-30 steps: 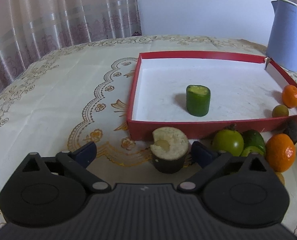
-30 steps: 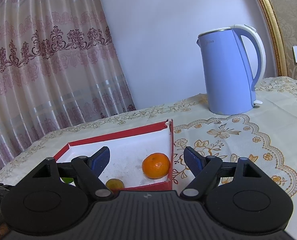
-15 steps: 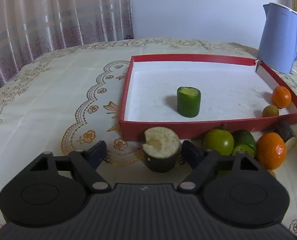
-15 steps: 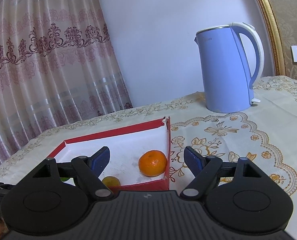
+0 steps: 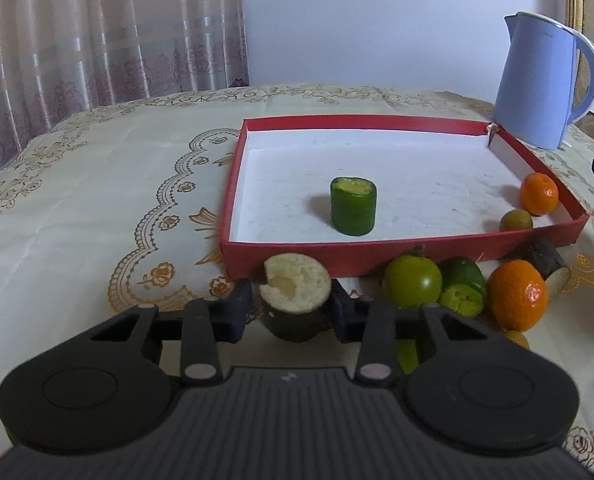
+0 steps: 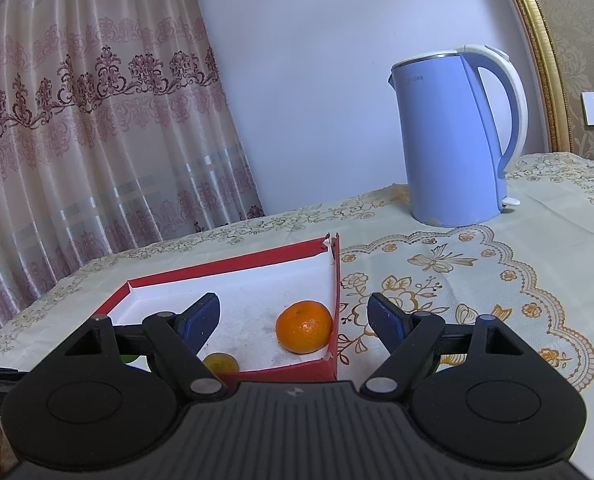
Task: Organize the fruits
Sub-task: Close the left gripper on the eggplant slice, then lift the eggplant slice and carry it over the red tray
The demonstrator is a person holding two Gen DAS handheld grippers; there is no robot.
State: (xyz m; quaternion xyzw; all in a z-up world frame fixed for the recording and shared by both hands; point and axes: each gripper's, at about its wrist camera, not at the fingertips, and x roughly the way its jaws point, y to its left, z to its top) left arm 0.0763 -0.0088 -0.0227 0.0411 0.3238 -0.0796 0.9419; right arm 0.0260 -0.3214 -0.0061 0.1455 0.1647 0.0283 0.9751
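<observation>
A dark-skinned cane piece [image 5: 297, 288] with a pale cut top stands on the tablecloth just in front of the red tray [image 5: 377, 252]. My left gripper [image 5: 291, 308] is closing, and both blue pads touch the piece's sides. Inside the tray stand a green cut piece [image 5: 353, 210], an orange [image 5: 539, 194] and a small yellow-green fruit [image 5: 516, 221]. My right gripper [image 6: 293, 306] hangs open with nothing between its fingers, over the tray's corner [image 6: 335, 364] where the orange [image 6: 305, 326] and the small fruit [image 6: 221, 362] lie.
Outside the tray's front wall lie a green round fruit [image 5: 413, 282], a cut green fruit [image 5: 463, 286], an orange [image 5: 517, 300] and a second dark cane piece [image 5: 547, 260]. A blue kettle [image 5: 537, 80] stands behind the tray's far right corner. Curtains hang behind the table.
The left jaws came in from wide apart until the pads met the cane piece, and the left view tipped up a little. The right gripper stayed as it was.
</observation>
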